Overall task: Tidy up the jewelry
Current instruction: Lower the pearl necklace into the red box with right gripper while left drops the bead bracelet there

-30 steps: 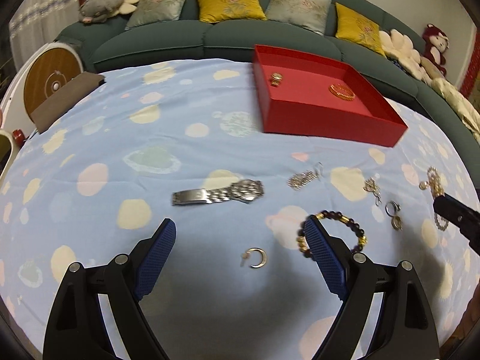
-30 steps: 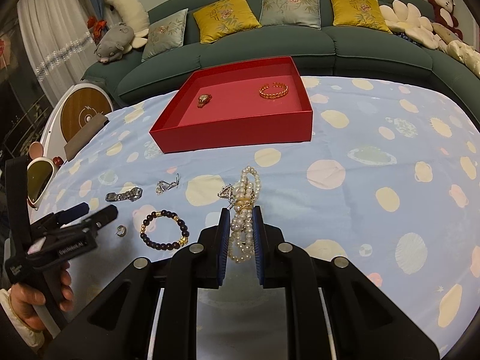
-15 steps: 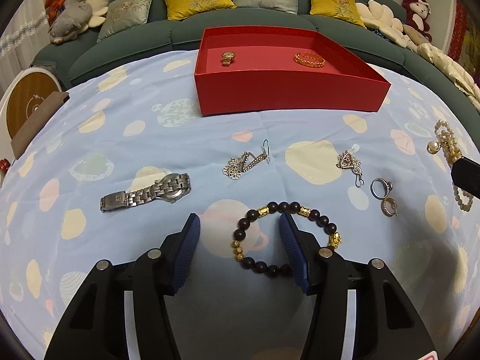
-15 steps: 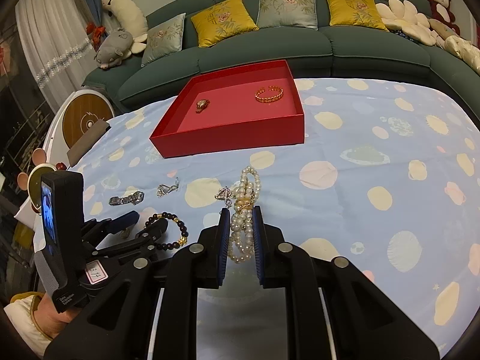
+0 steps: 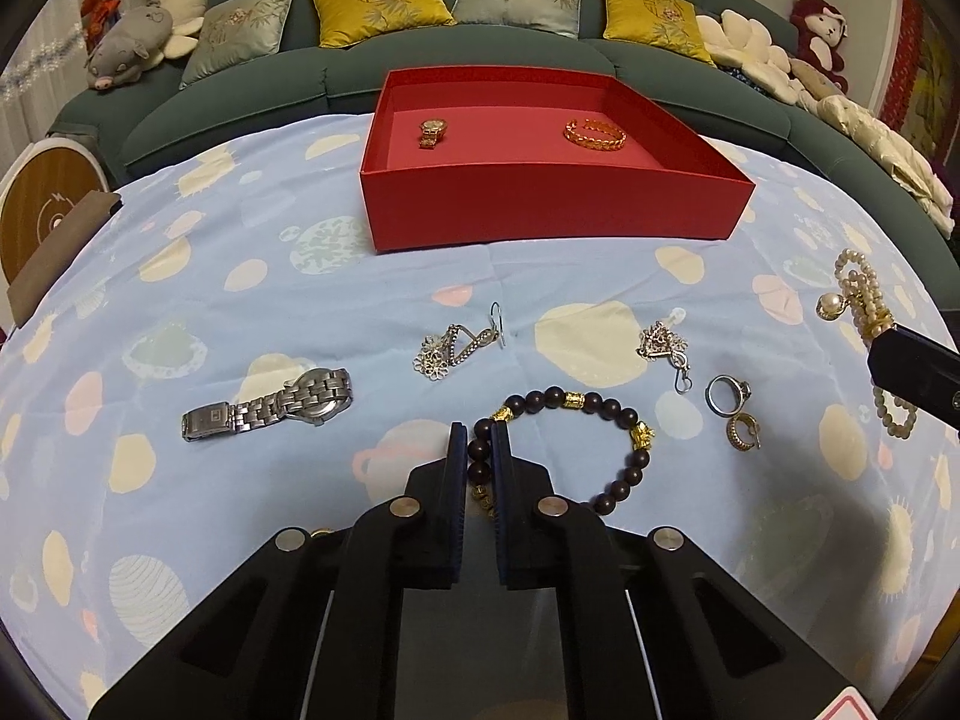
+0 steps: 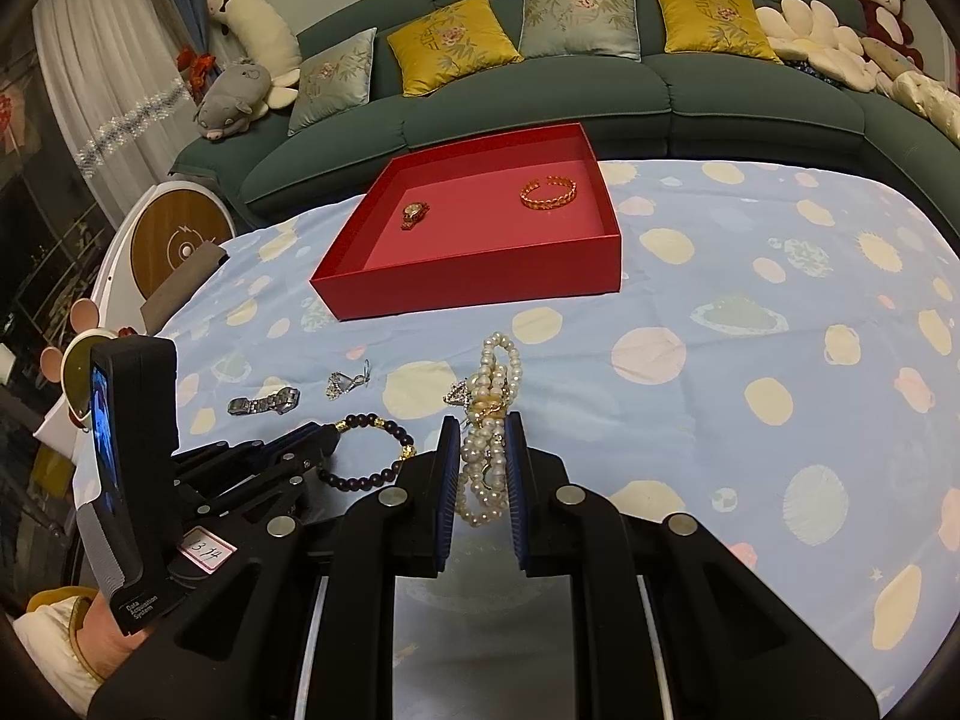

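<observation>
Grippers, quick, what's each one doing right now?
Left gripper: shut on the dark bead bracelet.
Right gripper: shut on the pearl bracelet.

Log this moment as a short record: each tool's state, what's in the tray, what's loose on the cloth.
left tool: shut on bead bracelet
right tool: shut on pearl necklace
red tray: holds gold watch and gold bangle
loose on cloth: silver watch, two earrings, ring, gold hoop
</observation>
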The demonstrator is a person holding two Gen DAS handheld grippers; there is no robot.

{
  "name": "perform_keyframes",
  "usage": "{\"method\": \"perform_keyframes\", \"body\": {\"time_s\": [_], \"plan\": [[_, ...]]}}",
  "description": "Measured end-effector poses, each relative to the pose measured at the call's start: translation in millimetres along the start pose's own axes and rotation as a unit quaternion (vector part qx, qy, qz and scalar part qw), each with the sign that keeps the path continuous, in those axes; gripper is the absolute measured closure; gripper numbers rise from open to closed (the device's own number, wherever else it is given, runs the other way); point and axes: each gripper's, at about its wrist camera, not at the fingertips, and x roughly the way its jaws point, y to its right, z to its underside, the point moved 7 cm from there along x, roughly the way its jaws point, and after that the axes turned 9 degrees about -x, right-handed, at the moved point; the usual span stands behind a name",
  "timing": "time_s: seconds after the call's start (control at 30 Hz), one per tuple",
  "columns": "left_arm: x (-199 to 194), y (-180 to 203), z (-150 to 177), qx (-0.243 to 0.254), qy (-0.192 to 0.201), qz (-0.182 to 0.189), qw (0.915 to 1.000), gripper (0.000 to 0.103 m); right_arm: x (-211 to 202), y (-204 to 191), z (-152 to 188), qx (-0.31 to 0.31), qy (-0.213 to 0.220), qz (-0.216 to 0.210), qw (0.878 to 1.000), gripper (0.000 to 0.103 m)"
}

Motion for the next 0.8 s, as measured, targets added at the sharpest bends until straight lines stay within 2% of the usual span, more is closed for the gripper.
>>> {"method": "perform_keyframes", "body": {"time_s": [0.23, 0.43, 0.63, 0.8], "plan": [[-33, 0, -21, -0.017, 0.032, 0.031, 0.9989, 0.098, 1, -2, -4, 0.002, 0.003, 0.000, 1.000, 0.089], [-69, 7, -50, -0.023, 0.069, 0.059, 0.9956, 0.098, -4, -7, -23, 0.002, 0.020, 0.000, 1.000, 0.089], [-93, 16, -102, -0.012, 0.112, 0.064, 0.9915, 0.098, 0, -7, -70, -0.009, 0.037, 0.003, 0.999, 0.089], [-84, 19, -154, -0.011, 0.134, 0.065, 0.9887, 0.098, 25, 5, -113, -0.011, 0.040, 0.001, 0.999, 0.089]]}}
